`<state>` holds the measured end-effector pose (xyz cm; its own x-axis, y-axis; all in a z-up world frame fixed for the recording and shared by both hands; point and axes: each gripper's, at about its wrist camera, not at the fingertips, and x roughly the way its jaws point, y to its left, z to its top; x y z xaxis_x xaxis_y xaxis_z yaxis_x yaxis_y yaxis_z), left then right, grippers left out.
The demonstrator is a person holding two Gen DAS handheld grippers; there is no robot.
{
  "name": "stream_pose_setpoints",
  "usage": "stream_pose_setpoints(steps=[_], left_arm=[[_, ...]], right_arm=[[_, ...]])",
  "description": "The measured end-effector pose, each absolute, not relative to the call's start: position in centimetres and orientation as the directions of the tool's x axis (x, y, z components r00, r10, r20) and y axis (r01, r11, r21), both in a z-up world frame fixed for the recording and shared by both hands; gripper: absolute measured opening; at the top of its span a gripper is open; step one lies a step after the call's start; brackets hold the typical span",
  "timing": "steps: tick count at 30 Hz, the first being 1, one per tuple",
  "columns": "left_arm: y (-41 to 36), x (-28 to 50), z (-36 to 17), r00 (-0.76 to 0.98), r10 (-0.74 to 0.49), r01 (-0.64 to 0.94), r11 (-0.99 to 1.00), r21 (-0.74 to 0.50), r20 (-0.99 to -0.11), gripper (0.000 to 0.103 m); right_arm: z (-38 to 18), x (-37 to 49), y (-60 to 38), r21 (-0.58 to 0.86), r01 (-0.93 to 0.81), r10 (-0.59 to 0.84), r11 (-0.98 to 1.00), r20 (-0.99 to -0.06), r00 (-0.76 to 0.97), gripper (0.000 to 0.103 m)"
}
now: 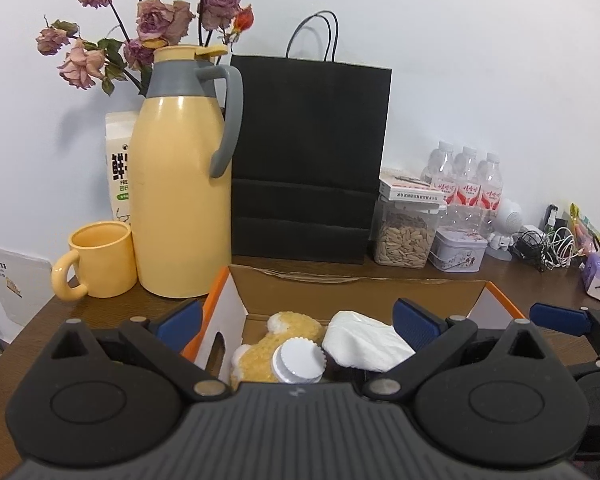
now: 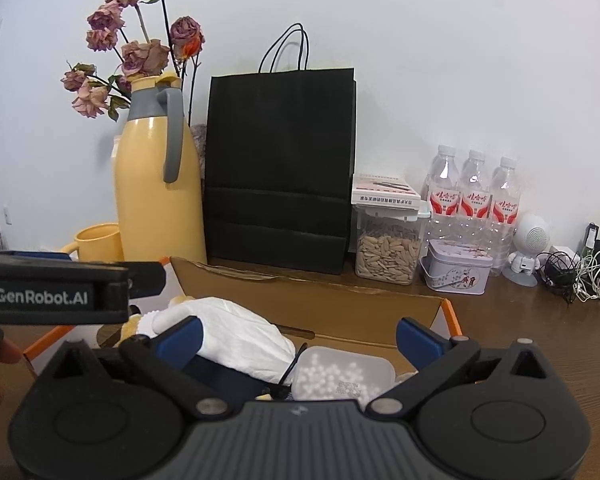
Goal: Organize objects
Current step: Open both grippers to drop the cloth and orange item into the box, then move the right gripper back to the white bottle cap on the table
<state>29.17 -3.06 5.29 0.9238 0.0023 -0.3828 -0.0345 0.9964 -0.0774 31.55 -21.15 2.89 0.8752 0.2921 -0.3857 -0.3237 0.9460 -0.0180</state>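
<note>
An open cardboard box (image 1: pixel 360 292) with orange-edged white sides sits on the brown table in front of me. It holds a yellow plush toy (image 1: pixel 268 350), a white ribbed cap (image 1: pixel 298 360), a crumpled white cloth (image 1: pixel 366 340) and, in the right wrist view, a clear lidded tub of white beads (image 2: pixel 342 374). The box (image 2: pixel 340 312) and the cloth (image 2: pixel 240 334) show there too. My left gripper (image 1: pixel 298 320) hangs open over the box's left part, holding nothing. My right gripper (image 2: pixel 298 334) hangs open over its right part, empty.
Behind the box stand a yellow thermos jug (image 1: pixel 180 176), a yellow mug (image 1: pixel 98 260), a black paper bag (image 1: pixel 308 160), a jar of seeds (image 1: pixel 406 236), a tin (image 1: pixel 456 254) and three water bottles (image 1: pixel 466 188). Cables (image 1: pixel 548 248) lie at the far right.
</note>
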Motion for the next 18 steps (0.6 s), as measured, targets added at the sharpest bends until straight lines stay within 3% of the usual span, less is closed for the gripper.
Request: stream_pose_setpoints(steps=[18], left_arm=[[-0.5,22.1,4.4,0.902,0.046,-0.076,0.996,-0.052,-0.429,0.103]], right_arm=[[3.3,24.8,-22.5,-0.018,-0.329,0.298,0.944,-0.383,0.874,0.103]])
